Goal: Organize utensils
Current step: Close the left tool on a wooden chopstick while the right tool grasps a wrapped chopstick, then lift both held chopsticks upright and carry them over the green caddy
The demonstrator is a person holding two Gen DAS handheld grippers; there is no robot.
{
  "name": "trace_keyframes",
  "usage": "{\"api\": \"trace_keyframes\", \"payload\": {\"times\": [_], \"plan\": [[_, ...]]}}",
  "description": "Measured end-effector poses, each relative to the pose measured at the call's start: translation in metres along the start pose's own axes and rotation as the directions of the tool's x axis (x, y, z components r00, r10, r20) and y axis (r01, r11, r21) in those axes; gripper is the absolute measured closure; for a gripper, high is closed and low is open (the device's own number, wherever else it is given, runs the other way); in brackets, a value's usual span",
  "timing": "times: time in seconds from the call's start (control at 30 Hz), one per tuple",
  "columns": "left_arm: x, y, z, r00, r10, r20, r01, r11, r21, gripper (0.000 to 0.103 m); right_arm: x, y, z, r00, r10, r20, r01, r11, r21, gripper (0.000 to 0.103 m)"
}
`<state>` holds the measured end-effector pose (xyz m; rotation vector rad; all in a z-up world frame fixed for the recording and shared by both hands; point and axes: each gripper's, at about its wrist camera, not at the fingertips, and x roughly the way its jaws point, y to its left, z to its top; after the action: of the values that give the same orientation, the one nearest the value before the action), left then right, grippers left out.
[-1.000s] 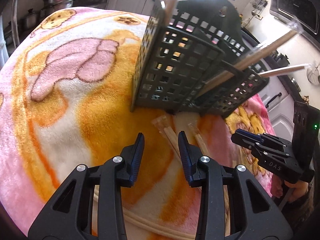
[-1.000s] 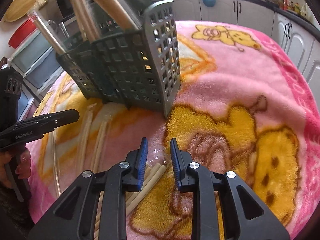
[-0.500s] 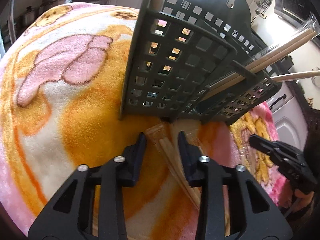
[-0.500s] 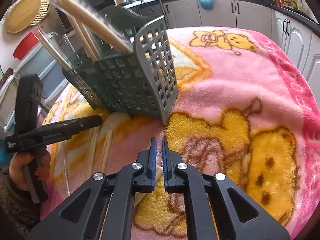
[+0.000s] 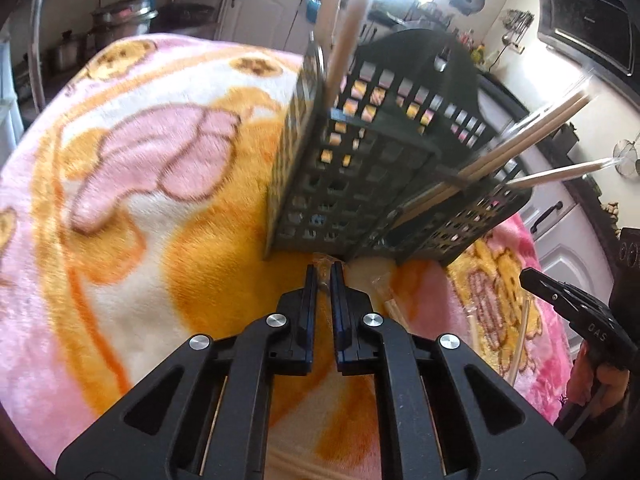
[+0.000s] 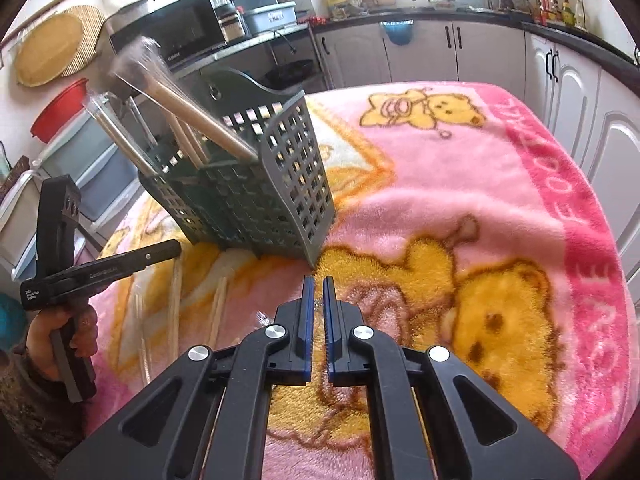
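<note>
We see pale wooden chopsticks in clear plastic sleeves (image 6: 218, 308) lying flat on the pink-and-orange cartoon-bear blanket (image 6: 460, 168), just in front of the dark grey lattice utensil caddy (image 6: 256, 188). The caddy stands on the blanket, and more sleeved chopsticks (image 5: 516, 140) lean out of its compartments, their tips pointing up and outward.

Our left gripper (image 5: 324, 276) has just been closing and is now pinched on the wrapped end of one sleeved pair (image 5: 323, 273), close to the caddy's base. Our right gripper (image 6: 316, 292) has also just been closing; its blue-lined jaws nearly meet, with a scrap of clear wrapper (image 6: 318, 304) caught between them.
</note>
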<state>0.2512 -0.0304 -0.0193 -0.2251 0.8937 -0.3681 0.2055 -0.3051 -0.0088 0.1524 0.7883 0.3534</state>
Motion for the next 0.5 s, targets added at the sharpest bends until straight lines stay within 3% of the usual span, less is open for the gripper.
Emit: {"api": "trace_keyframes", "payload": {"times": [0.5], "plan": [[-0.065,0.005,0.010,0.989,0.029,0.147,-0.030,1.000,0.000,0.100,-0.045,0.053,0.020,0.991,0.053,0.120,-0.037,0.991,-0.131,0.099]]}}
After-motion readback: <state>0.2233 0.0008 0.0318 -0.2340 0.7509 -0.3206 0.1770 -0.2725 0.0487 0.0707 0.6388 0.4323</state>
